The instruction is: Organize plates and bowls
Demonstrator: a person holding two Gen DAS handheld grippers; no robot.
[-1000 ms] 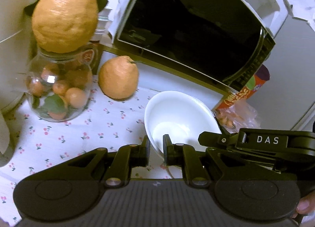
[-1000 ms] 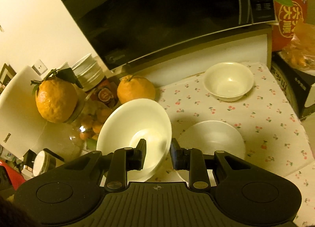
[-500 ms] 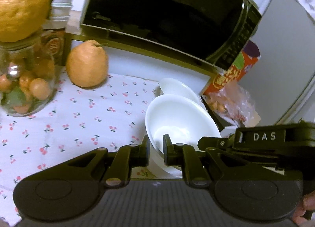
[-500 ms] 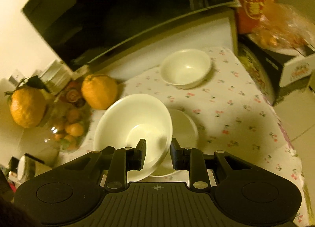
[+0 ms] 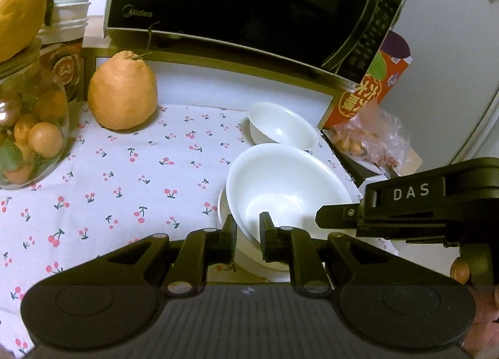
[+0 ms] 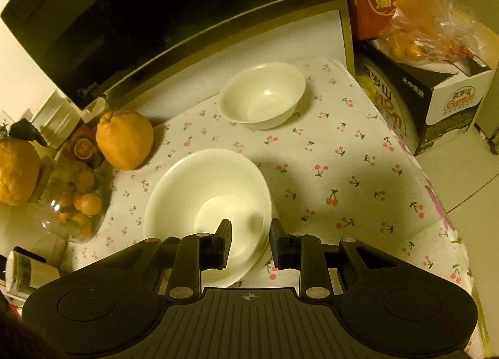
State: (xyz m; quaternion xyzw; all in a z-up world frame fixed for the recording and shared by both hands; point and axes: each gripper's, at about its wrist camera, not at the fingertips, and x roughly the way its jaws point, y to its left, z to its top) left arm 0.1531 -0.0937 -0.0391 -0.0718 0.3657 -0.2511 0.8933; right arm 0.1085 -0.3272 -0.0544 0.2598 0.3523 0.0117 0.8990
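A large white bowl (image 5: 280, 184) (image 6: 205, 200) sits inside a second white dish (image 5: 246, 256) (image 6: 265, 228) on the cherry-print cloth. My left gripper (image 5: 248, 231) is shut on the large bowl's near rim. My right gripper (image 6: 251, 242) has its jaws wider, one finger inside the bowl and one outside, straddling the rim. It shows from the side in the left wrist view (image 5: 405, 203). A smaller white bowl (image 5: 280, 125) (image 6: 263, 94) stands alone further back.
A black microwave (image 5: 249, 0) (image 6: 140, 16) sits on a shelf above the back. An orange citrus fruit (image 5: 123, 91) (image 6: 124, 141) and a glass jar of small oranges (image 5: 28, 134) (image 6: 75, 203) stand left. A red carton (image 5: 368, 88) and boxes (image 6: 436, 88) lie right.
The large bowl has moved right and down onto the other white dish. My right gripper's jaws have widened around the rim.
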